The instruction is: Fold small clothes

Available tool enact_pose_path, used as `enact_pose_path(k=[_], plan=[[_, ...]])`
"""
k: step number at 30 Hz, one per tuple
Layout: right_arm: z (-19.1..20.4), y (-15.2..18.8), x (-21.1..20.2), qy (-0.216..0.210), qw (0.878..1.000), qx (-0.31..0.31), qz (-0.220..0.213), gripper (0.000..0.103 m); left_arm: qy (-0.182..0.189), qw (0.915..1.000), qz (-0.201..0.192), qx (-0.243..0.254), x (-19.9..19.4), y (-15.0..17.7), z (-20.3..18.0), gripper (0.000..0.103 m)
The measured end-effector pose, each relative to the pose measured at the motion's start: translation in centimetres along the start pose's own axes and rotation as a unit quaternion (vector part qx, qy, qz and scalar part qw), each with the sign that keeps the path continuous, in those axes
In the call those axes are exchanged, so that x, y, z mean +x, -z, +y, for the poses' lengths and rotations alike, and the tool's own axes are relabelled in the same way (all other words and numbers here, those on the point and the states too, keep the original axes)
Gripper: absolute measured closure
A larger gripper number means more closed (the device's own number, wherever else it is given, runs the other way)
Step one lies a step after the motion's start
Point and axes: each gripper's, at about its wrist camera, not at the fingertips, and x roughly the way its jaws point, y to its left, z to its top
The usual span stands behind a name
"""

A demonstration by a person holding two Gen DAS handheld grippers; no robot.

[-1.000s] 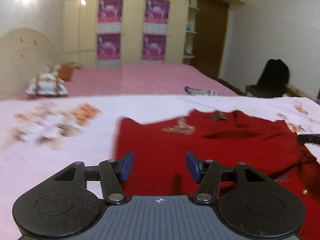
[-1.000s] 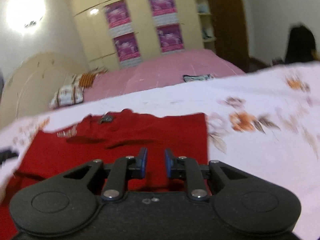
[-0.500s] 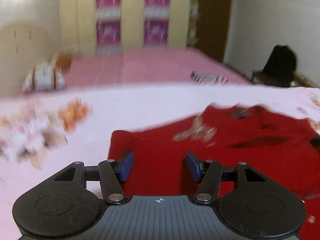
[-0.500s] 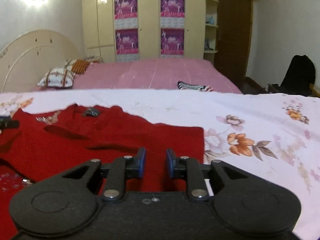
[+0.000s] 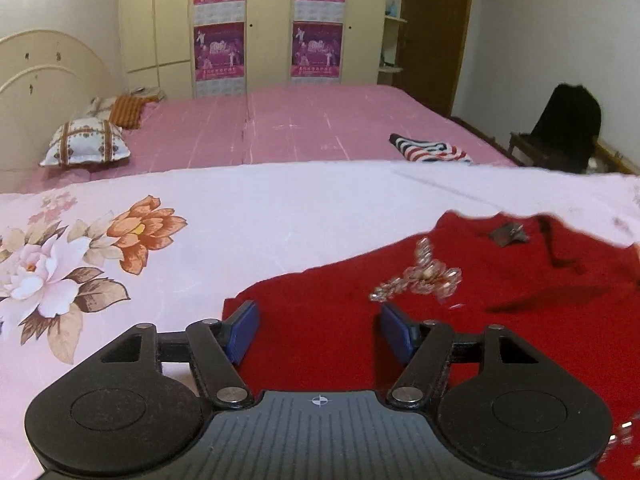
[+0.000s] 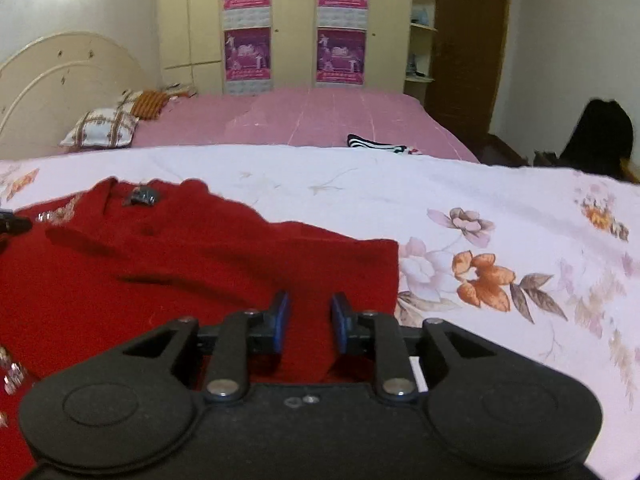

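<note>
Zero folds done: your left gripper point(image 5: 318, 332), jaws just widened, and right gripper point(image 6: 307, 322), narrowly parted, hover empty over the flat red sweater point(image 5: 500, 340); all folding remains.

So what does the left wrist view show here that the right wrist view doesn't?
Only the left wrist view shows the left gripper, jaws wide apart over the left corner of the red garment; they have just been opening, with nothing pinched. It also shows the beaded trim clearly.

Only the right wrist view shows the right gripper, jaws narrowly apart after just opening, above the garment's right edge, and that squared edge against the floral sheet.

Both show the garment lying flat, its neck label, the striped cloth on the pink bed, and the wardrobe.
</note>
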Motion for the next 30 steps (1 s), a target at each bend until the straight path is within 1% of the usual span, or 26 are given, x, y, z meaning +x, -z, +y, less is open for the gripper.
enact_pose_path(k=[1,3,5,7,8,10,11,12,13,14,15,16,17,18,19,20,21,22,23,26,27,28,29,30], plan=[[-0.1,-0.2,-0.4,0.0,1.0,0.006,0.0,0.08,0.005,0.9999,-0.01,-0.002,-0.9,0.0,-0.1,0.036],[-0.3,-0.3,-2.3,-0.009,0.999,0.023,-0.026,0.078,0.019,0.9994,-0.029,-0.005,-2.9,0.6,-0.8,0.036],[0.3,0.0,-3.7,-0.029,0.998,0.029,-0.043,0.077,0.029,0.9991,-0.03,0.007,-3.9,1.7,-2.4,0.036],[1.8,0.5,-4.2,-0.055,0.997,0.021,-0.047,0.077,0.043,0.9984,-0.035,0.012,-4.4,2.6,-4.9,0.036],[3.0,0.8,-4.3,-0.065,0.997,0.012,-0.044,0.077,0.05,0.9977,-0.039,0.024,-4.5,3.0,-6.5,0.036],[5.8,1.3,-4.2,-0.082,0.996,-0.005,-0.042,0.077,0.035,0.9962,-0.054,0.058,-4.5,3.4,-9.6,0.036],[6.7,1.4,-4.2,-0.088,0.995,-0.011,-0.042,0.078,0.036,0.996,-0.05,0.065,-4.4,3.6,-10.7,0.036],[7.8,1.6,-4.2,-0.095,0.994,-0.02,-0.043,0.078,0.045,0.9955,-0.042,0.072,-4.0,3.9,-11.6,0.036],[9.0,1.8,-4.2,-0.103,0.993,-0.038,-0.044,0.079,0.044,0.9951,-0.035,0.081,-3.9,4.3,-12.1,0.036],[9.7,2.1,-4.0,-0.102,0.992,-0.058,-0.043,0.079,0.035,0.9947,-0.027,0.093,-3.8,4.8,-12.3,0.036],[10.1,2.3,-3.7,-0.093,0.992,-0.076,-0.034,0.079,0.031,0.994,-0.029,0.101,-4.1,5.3,-11.8,0.036],[9.8,2.8,-3.6,-0.089,0.991,-0.091,-0.032,0.079,0.029,0.9942,-0.034,0.098,-4.5,5.6,-10.7,0.036],[9.1,3.2,-4.1,-0.084,0.991,-0.099,-0.038,0.079,0.018,0.9951,-0.032,0.092,-5.0,5.9,-9.2,0.036],[8.1,3.3,-4.4,-0.065,0.992,-0.102,-0.04,0.079,0.005,0.9957,-0.032,0.087,-5.4,6.2,-7.7,0.036],[6.7,3.4,-4.8,-0.031,0.994,-0.099,-0.04,0.079,-0.007,0.9966,-0.034,0.075,-5.9,6.6,-5.8,0.032],[4.6,3.6,-4.9,-0.006,0.996,-0.081,-0.035,0.079,-0.016,0.9979,-0.031,0.055,-6.3,6.9,-4.1,0.026],[2.9,3.8,-4.8,-0.005,0.998,-0.056,-0.026,0.078,-0.016,0.9989,-0.026,0.035,-6.4,7.0,-2.9,0.024],[1.2,3.9,-4.8,-0.03,0.999,-0.021,-0.021,0.076,-0.008,0.9996,-0.023,0.015,-6.5,7.1,-2.2,0.023],[0.8,3.7,-4.7,-0.042,0.999,-0.009,-0.018,0.076,-0.005,0.9997,-0.022,0.01,-6.5,7.1,-2.0,0.023],[1.9,2.9,-4.6,-0.03,0.999,-0.025,-0.016,0.076,-0.022,0.999,-0.035,0.015,-7.5,6.7,-2.8,0.023],[2.4,2.7,-5.2,-0.029,0.999,-0.028,-0.029,0.077,-0.02,0.9985,-0.049,0.016,-8.2,6.8,-3.0,0.023],[2.6,2.6,-6.1,-0.033,0.998,-0.03,-0.051,0.077,-0.017,0.9982,-0.054,0.022,-8.4,6.8,-3.3,0.023],[2.9,2.7,-6.8,-0.037,0.997,-0.033,-0.063,0.076,-0.022,0.9987,-0.033,0.033,-7.7,6.8,-3.4,0.023],[3.1,3.2,-7.0,-0.038,0.997,-0.038,-0.06,0.076,-0.028,0.9988,-0.003,0.041,-6.8,7.0,-3.5,0.023]])
